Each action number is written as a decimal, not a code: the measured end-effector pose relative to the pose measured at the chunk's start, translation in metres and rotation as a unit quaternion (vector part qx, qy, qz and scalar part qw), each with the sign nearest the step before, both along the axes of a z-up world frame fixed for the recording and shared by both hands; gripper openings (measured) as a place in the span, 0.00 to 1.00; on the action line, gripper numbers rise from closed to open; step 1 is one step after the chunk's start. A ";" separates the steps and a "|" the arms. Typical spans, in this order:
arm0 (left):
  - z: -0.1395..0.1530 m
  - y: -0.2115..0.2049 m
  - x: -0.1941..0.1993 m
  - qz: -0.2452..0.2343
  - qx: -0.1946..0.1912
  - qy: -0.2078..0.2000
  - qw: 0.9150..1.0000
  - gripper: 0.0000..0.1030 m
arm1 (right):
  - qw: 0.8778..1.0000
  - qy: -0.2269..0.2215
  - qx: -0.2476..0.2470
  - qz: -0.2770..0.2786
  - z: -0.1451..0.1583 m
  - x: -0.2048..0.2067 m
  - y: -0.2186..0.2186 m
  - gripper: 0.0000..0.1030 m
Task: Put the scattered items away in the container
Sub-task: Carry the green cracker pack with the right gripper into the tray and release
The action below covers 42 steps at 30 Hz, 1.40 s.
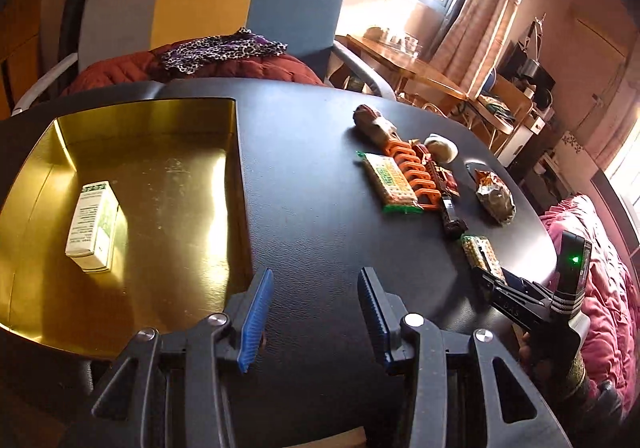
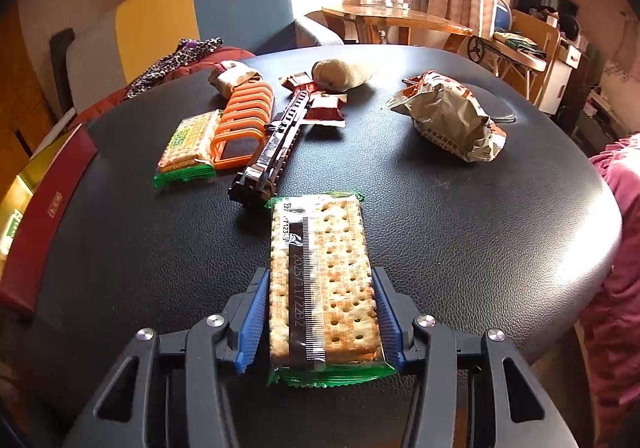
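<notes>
A gold tin container (image 1: 192, 280) sits on the left of the black table, with a white and green box (image 1: 93, 226) inside it. My left gripper (image 1: 314, 316) is open and empty, just right of the container's near corner. My right gripper (image 2: 320, 318) is closed around a cracker packet (image 2: 322, 276) that lies on the table; its blue pads touch both long sides. That packet also shows in the left wrist view (image 1: 480, 254). Farther on lie a second cracker packet (image 2: 188, 148), an orange rack (image 2: 244, 120), a black toy gun (image 2: 276, 144) and a crumpled snack bag (image 2: 452, 120).
Small red sachets (image 2: 326, 108), a wrapped bun (image 2: 234, 78) and a potato-like lump (image 2: 344, 72) lie at the table's (image 2: 480, 248) far side. A chair with a red jacket (image 1: 224, 68) stands behind. A pink quilt (image 1: 600, 288) lies at the right.
</notes>
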<state>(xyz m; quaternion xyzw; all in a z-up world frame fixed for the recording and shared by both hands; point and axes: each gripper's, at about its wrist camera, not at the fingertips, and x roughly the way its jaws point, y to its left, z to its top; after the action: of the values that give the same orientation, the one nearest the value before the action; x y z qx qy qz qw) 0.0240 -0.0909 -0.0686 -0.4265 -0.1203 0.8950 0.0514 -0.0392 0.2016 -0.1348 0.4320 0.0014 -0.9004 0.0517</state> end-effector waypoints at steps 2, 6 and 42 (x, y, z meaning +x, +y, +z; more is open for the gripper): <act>0.001 0.001 0.002 0.000 -0.002 0.002 1.000 0.43 | 1.000 0.002 -0.001 0.009 0.001 0.003 0.001 0.48; 0.004 -0.007 0.008 0.011 -0.005 0.006 1.000 0.43 | 0.999 0.002 -0.014 0.029 0.007 0.007 -0.005 0.47; -0.009 -0.128 0.071 0.183 0.028 0.011 0.983 0.43 | 0.939 -0.055 -0.005 0.339 0.030 -0.018 -0.351 0.48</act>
<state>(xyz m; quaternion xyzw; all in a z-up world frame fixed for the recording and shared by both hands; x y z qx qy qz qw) 0.0953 -0.2190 -0.0774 -0.3858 -0.2206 0.8902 -0.1001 -0.0572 -0.1494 -0.1047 0.4545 0.1403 -0.8046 0.3556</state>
